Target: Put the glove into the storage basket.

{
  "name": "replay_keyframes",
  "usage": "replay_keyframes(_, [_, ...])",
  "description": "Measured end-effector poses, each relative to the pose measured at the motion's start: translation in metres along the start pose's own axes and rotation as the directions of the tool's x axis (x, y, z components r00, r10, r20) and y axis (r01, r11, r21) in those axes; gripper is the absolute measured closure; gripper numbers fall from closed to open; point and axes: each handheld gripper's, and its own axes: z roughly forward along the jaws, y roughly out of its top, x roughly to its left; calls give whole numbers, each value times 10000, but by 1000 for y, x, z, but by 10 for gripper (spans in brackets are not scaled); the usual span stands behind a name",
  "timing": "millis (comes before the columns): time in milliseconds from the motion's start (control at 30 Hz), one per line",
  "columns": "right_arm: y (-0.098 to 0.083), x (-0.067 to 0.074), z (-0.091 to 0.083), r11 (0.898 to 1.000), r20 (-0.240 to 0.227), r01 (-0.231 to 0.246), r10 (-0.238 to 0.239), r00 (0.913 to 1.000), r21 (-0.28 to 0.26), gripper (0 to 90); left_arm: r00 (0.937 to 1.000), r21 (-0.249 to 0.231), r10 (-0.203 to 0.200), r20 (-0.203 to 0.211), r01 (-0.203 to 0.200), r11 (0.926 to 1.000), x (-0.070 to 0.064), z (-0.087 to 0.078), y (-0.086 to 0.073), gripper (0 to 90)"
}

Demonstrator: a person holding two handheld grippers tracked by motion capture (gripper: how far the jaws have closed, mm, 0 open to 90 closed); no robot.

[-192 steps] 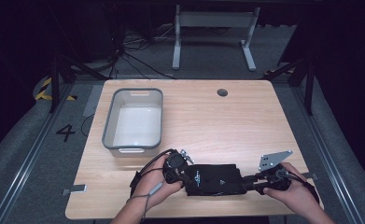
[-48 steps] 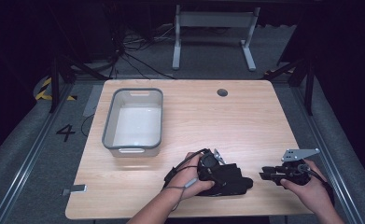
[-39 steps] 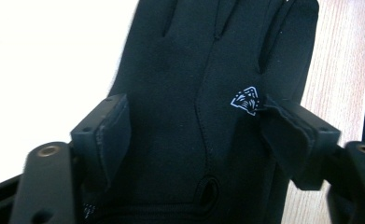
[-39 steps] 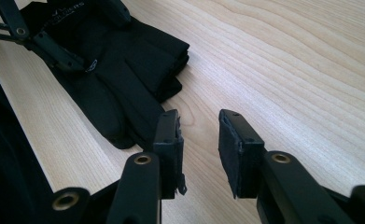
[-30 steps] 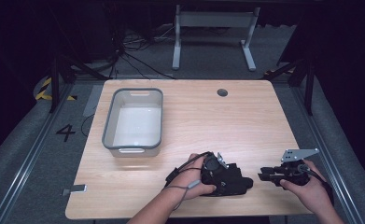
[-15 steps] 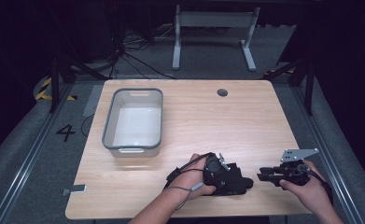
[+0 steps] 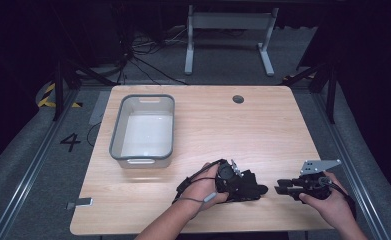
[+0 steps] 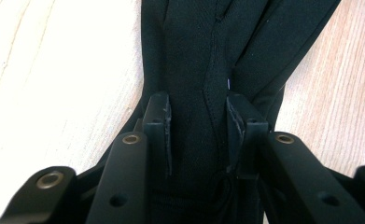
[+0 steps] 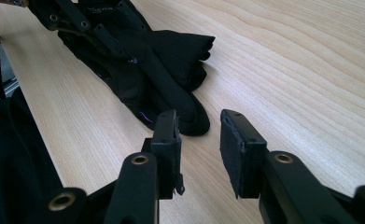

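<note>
black garment (image 8: pixel 203 56) cut off by top edge, left gripper view.

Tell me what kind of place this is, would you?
Probably a lab or studio set up for recording handling tasks: a bare wooden table on grey carpet, dark surroundings with loose cables behind, a floor marking "4", and a hand-held left gripper on a black garment.

Garment (image 7: pixel 248 186) is laid at the table's (image 7: pixel 263 130) near edge; bin (image 7: pixel 144 131) is set behind it to the left, grommet hole (image 7: pixel 238 99) behind, well apart.
</note>
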Motion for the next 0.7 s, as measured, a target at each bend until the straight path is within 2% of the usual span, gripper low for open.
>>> replay_keyframes(133, [-1, -1, -1, 10000, 17, -76, 76, 10000, -36, 682, 9992, 77, -348, 192, 347, 9994, 2, -4, 2, 673])
replay_keyframes(233, [-1, -2, -2, 9999, 37, -95, 95, 9999, -74, 683, 9963, -21, -663, 547, 665, 9978, 3, -9, 3, 675])
replay_keyframes(333, [-2, -4, -2, 9999, 39, -97, 97, 9999, -102, 686, 9955, -119, -736, 591, 744, 9972, 4, -15, 4, 674])
replay_keyframes(433, [-2, -4, -2, 9998, 28, -144, 145, 9999, -110, 688, 9922, -250, -957, 804, 980, 9949, 5, -22, 5, 674])
replay_keyframes(700, [-2, -4, -1, 9998, 44, -160, 160, 9999, -88, 690, 9906, -603, -1152, 743, 1198, 9910, 8, -48, 10, 673])
